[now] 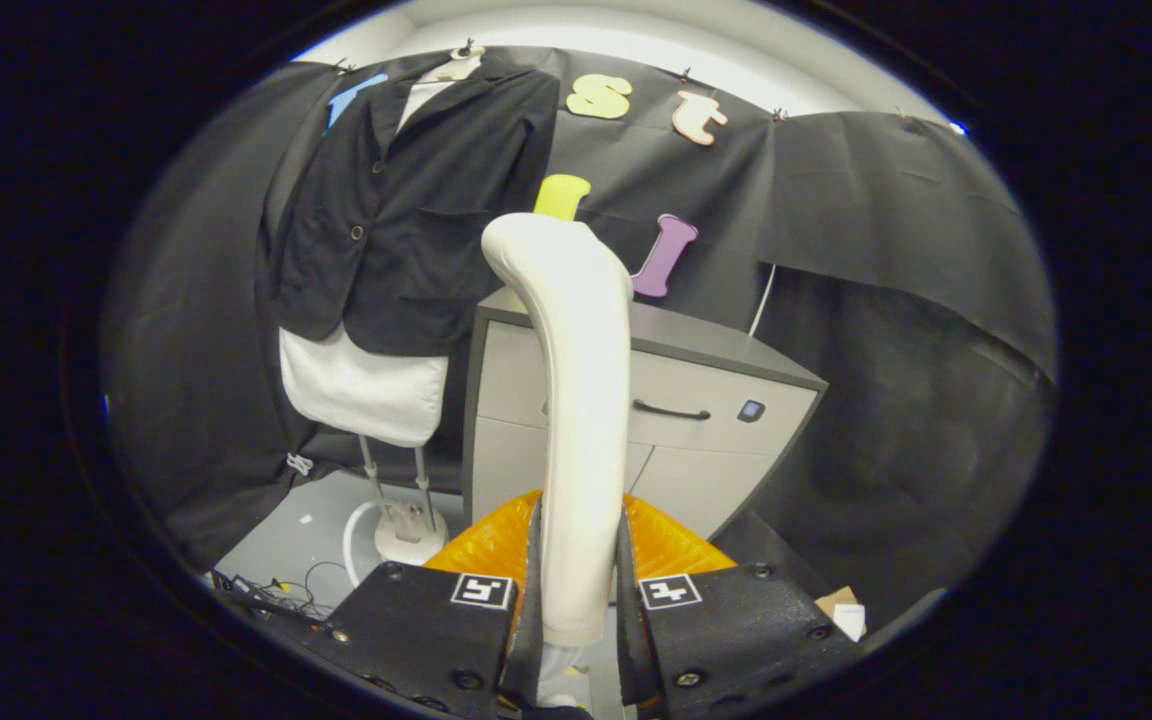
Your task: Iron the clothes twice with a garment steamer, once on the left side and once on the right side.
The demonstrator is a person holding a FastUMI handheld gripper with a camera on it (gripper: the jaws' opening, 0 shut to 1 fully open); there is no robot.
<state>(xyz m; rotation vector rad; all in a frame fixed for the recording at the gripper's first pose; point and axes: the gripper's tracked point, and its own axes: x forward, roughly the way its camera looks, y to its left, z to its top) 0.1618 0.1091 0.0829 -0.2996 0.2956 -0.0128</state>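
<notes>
1. The tool point(579, 590) has its two fingers pressed on either side of the white handle of the garment steamer point(576, 400), pinching it; the handle rises upright from between the fingers and curves at its top.
2. Behind the fingers, at the handle's foot, an orange body point(496, 545) shows on both sides.
3. The black jacket point(406, 220) hangs far and to the left on a white mannequin torso point(361, 395), well apart from the steamer, its front buttoned.
4. The torso stands on a thin metal stand point(401, 500) with a round white base on the grey floor point(296, 530).
5. A grey cabinet point(696, 410) with a dark handle stands far behind the steamer, just right of the mannequin; the steamer handle hides part of its front.
6. Loose cables point(276, 595) lie on the floor near the left finger.
</notes>
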